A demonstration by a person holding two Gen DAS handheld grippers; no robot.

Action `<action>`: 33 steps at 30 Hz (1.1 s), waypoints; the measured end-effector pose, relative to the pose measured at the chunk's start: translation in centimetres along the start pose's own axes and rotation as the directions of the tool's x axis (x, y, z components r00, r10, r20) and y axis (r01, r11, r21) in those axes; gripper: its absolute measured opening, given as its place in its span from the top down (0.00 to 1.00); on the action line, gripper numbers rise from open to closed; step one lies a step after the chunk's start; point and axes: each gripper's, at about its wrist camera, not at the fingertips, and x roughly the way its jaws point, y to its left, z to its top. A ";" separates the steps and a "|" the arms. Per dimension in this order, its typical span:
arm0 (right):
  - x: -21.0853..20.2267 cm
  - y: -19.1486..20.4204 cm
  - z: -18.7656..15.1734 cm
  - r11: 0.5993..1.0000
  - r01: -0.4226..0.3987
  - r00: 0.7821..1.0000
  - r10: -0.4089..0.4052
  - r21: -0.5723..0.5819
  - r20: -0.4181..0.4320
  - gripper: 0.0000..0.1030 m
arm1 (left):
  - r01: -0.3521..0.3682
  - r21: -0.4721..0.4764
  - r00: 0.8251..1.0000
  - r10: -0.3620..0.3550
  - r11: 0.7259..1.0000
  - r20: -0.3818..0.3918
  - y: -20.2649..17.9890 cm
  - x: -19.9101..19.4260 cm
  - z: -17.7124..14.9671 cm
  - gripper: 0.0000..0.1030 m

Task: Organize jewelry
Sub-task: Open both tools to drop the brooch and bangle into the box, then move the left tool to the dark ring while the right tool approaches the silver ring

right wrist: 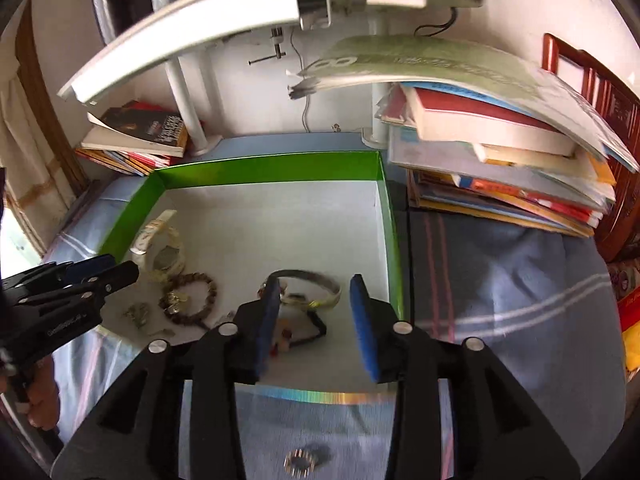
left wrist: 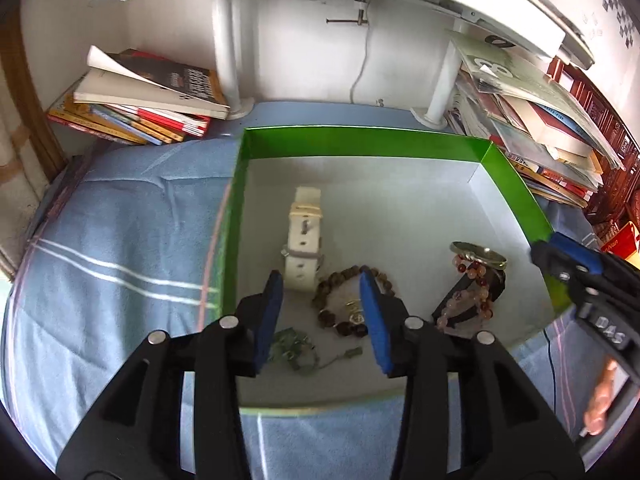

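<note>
The bench carries a blue cloth (left wrist: 120, 240) with pale stripes. On it lies a shallow box (left wrist: 360, 142) with green walls and a white floor. A white wall stands behind it, with the posts of a white shelf (left wrist: 226, 52) rising from the bench. Stacks of books lie left (left wrist: 140, 100) and right (right wrist: 500, 160) of the box.

Writing: the right tongs (left wrist: 568, 264) show "DAS" on their body in the left view. A large "8" is legible on the top green cover (right wrist: 420, 64). Other print is too blurred to read.

The left tongs (left wrist: 322, 304) are released, with a wide gap between the blue pads, and hold nothing. Ahead of them lies a white watch (left wrist: 304, 240); between the pads shows a brown bead bracelet (left wrist: 340, 300); a greenish piece (left wrist: 288, 346) lies below it.

The right tongs (right wrist: 314, 312) are likewise released and hold nothing. Just ahead lies a metal bangle (right wrist: 316, 292) over red and pink beads (left wrist: 468, 292).

All jewelry lies at the near end of the box; its far half is bare floor. The right wall of the box stands just beside the right pad. A small ring (right wrist: 298, 462) lies on the cloth below the right tongs, outside the box.
</note>
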 end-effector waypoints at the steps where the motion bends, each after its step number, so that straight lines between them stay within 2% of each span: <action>1: -1.3 -0.1 -0.7 1.000 -0.010 1.000 0.010 0.003 0.002 0.60 | -0.017 -0.003 1.000 0.017 1.000 0.010 0.2 -0.8 -0.5 0.58; 3: -3.1 -0.4 -2.2 1.000 -0.016 1.000 0.016 -0.004 0.005 0.60 | -0.069 0.005 0.997 0.069 0.998 0.038 0.4 -2.6 -1.8 0.49; 6: -4.5 -0.2 -4.7 0.999 0.001 1.000 -0.002 -0.044 -0.021 0.60 | -0.119 0.025 0.991 0.117 0.993 0.072 0.1 -4.6 -3.7 0.48; 12: -1.5 0.9 -8.9 0.995 -0.007 0.988 -0.009 -0.103 -0.154 0.60 | -0.090 0.038 0.995 0.089 0.995 0.043 -0.5 -6.3 -7.3 0.45; 17: 1.0 2.1 -9.3 0.990 -0.012 0.981 -0.016 -0.143 -0.194 0.60 | -0.093 0.040 0.996 0.093 0.995 -0.003 -0.3 -6.0 -9.4 0.44; 18: 1.1 2.2 -9.3 0.989 -0.014 0.981 -0.015 -0.146 -0.196 0.67 | -0.090 0.038 0.996 0.091 0.995 -0.012 -0.2 -5.9 -9.7 0.43; 19: 1.4 2.4 -9.4 0.988 -0.018 0.979 -0.014 -0.155 -0.203 0.78 | -0.087 0.034 0.996 0.088 0.996 -0.021 0.0 -5.8 -10.0 0.43; 20: 1.6 2.7 -9.6 0.986 -0.025 0.976 -0.011 -0.163 -0.217 0.81 | -0.082 0.029 0.996 0.083 0.996 -0.031 0.1 -5.7 -10.4 0.43; 22: 1.4 3.0 -9.9 0.983 -0.026 0.976 -0.014 -0.182 -0.215 0.81 | -0.069 0.026 0.996 0.071 0.997 -0.054 0.4 -5.5 -11.2 0.43; 29: -0.4 4.2 -11.6 0.971 -0.113 0.962 0.054 -0.212 -0.268 0.79 | -0.022 0.034 0.992 0.026 0.999 -0.121 0.4 -5.5 -14.2 0.40; 33: -1.6 3.8 -12.3 0.972 -0.126 0.960 0.070 -0.196 -0.270 0.68 | 0.014 0.079 0.989 -0.002 0.997 -0.147 -0.6 -5.7 -15.9 0.40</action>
